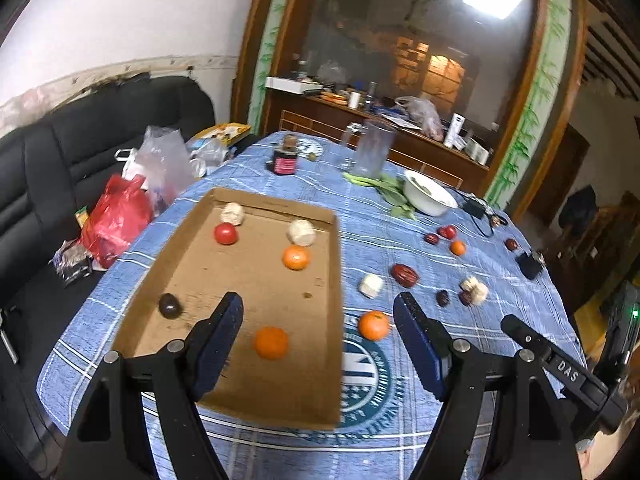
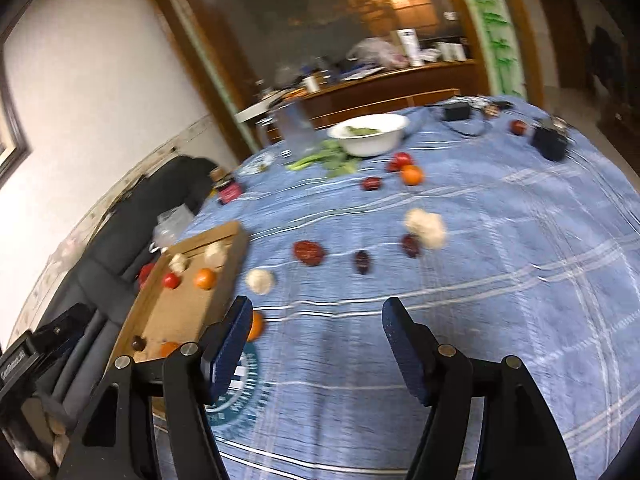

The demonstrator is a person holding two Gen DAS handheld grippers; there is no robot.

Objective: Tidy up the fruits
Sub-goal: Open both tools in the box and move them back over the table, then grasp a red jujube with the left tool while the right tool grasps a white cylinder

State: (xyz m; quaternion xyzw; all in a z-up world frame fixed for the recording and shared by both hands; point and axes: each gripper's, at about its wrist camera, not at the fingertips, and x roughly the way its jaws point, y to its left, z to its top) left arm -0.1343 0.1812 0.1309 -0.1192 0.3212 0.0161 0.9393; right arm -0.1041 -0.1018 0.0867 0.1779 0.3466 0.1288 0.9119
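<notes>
A shallow cardboard tray (image 1: 200, 276) lies on the blue checked cloth. It holds two oranges (image 1: 271, 343), a red fruit (image 1: 226, 233), two white pieces (image 1: 301, 232) and a dark fruit (image 1: 169, 305). My left gripper (image 1: 318, 304) hangs open above the tray's near right corner, empty. Right of the tray lie an orange (image 1: 373, 325), a white piece (image 1: 371, 285) and a red date (image 1: 405, 275). My right gripper (image 2: 318, 306) is open over bare cloth, empty. Beyond it lie a date (image 2: 309, 252), a dark fruit (image 2: 362, 262), a white cluster (image 2: 426, 224) and another orange (image 2: 412, 175).
At the table's far side stand a white bowl (image 1: 428, 192), green leaves (image 1: 384, 186), a clear cup (image 1: 372, 152) and a dark jar (image 1: 285, 158). A black adapter (image 1: 529, 265) sits far right. A black sofa with a red bag (image 1: 116, 216) borders the left.
</notes>
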